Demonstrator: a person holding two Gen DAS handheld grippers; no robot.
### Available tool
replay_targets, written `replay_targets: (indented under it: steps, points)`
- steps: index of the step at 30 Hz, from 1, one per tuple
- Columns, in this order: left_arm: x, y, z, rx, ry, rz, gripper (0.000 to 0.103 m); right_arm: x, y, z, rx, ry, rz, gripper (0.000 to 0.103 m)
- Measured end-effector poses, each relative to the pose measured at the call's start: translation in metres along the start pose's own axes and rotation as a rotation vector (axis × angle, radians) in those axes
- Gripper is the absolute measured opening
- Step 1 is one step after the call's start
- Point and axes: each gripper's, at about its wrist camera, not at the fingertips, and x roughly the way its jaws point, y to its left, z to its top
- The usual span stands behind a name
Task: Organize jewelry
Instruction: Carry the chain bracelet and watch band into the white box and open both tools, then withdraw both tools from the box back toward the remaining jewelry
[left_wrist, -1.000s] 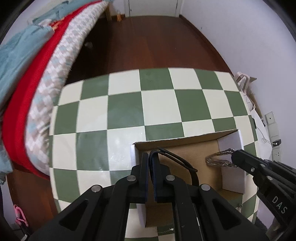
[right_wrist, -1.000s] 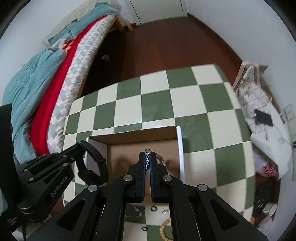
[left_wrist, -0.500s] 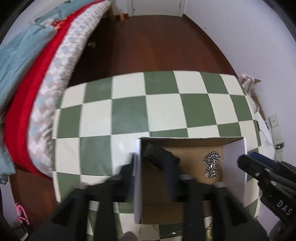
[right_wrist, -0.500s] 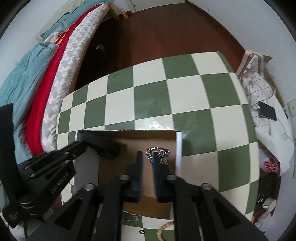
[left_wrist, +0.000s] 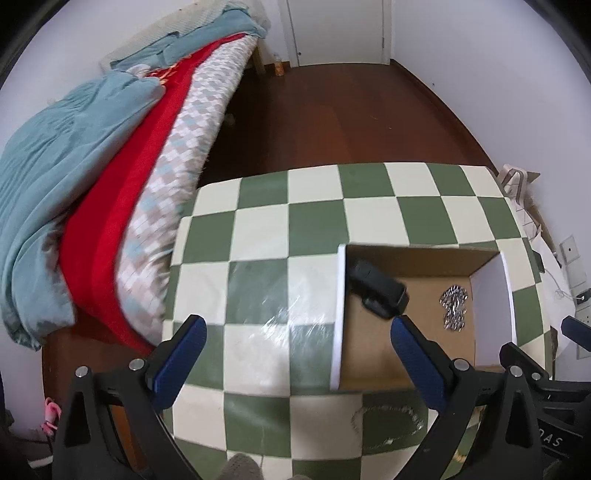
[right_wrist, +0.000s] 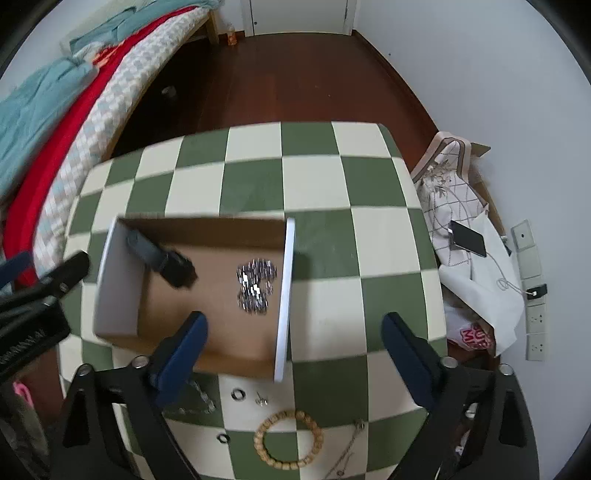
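right hand-held gripper (right_wrist: 291, 336): jaws spread wide, holding nothing, at the bottom of the right wrist view. left hand-held gripper (left_wrist: 295, 341): likewise wide open and empty, at the bottom of the left wrist view.

loose jewelry lies on the checkered desk (right_wrist: 317, 177) at the bottom centre of the right wrist view: a wooden bead bracelet (right_wrist: 288, 437), a small ring (right_wrist: 238, 394), a thin chain (right_wrist: 347, 450). judged handling: the bracelet is light, rigid bead by bead but limp overall; pinch across one side of the loop. the ring is small, hard and likely slippery; close slowly. the thin chain is fine and limp; take it at a bunched part.

further up, mid-frame, the open cardboard box (right_wrist: 286, 295) holds a silver chain bracelet (right_wrist: 255, 286) heaped near its right wall and a black strap-like item (right_wrist: 168, 260) against its left wall.

beyond the desk: dark wood floor (right_wrist: 295, 81) and a bed (right_wrist: 92, 85) at the upper left.
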Motion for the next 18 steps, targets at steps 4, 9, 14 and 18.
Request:
replay_targets:
  steps: [4,9,14,18]
  points:
    - [-0.017,0.003,-0.015,-0.003,-0.032,0.022,0.102,-0.003,0.003,-0.020,-0.008,-0.008,-0.007,0.102]
    - [-0.045,0.009,-0.030,-0.020,-0.078,0.015,0.102,-0.020,0.006,-0.039,-0.001,-0.043,-0.016,0.102]
    - [-0.078,0.012,-0.045,-0.031,-0.142,0.015,0.102,-0.050,0.009,-0.053,-0.009,-0.107,-0.028,0.102]
    - [-0.103,0.014,-0.057,-0.031,-0.193,0.021,0.102,-0.078,0.012,-0.066,-0.017,-0.164,-0.039,0.102]
